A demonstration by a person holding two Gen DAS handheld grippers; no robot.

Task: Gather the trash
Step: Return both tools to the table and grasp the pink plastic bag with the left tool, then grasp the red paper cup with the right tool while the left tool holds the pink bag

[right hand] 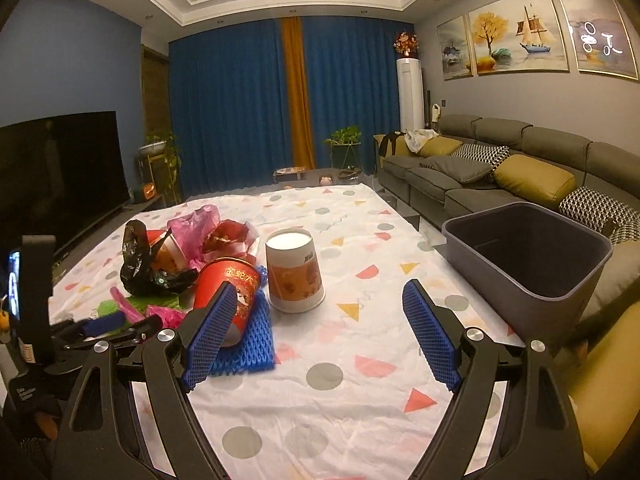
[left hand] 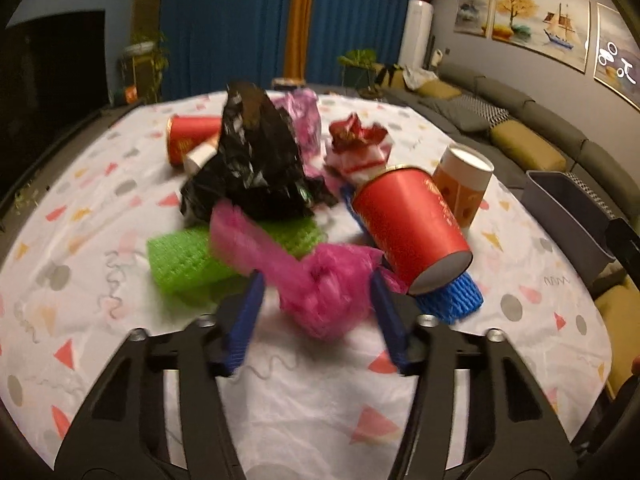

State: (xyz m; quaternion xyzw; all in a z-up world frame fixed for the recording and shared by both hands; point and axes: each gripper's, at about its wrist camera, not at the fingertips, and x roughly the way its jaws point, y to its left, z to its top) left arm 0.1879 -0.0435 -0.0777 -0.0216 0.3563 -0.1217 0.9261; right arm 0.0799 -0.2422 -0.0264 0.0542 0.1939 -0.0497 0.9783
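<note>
Trash lay heaped on your bench (right hand: 360,380). Your left tool (left hand: 318,280) had pink foam netting (left hand: 320,280) between its fingers, though whether they pressed it I cannot tell. Your right tool (right hand: 320,304) stood wide open and empty, with the grey bin (right hand: 532,280) just to its right.

Left wrist view: low and close over the counter (left hand: 320,400), tilted down at the trash pile (left hand: 256,176), facing the curtains (left hand: 224,24).
Right wrist view: higher, nearly level, facing the same curtains (right hand: 228,108), bin (right hand: 528,256) at right.
Shared: pile (right hand: 160,264), red cup (left hand: 408,228) (right hand: 230,292), sofa (left hand: 532,128) (right hand: 500,160).
</note>
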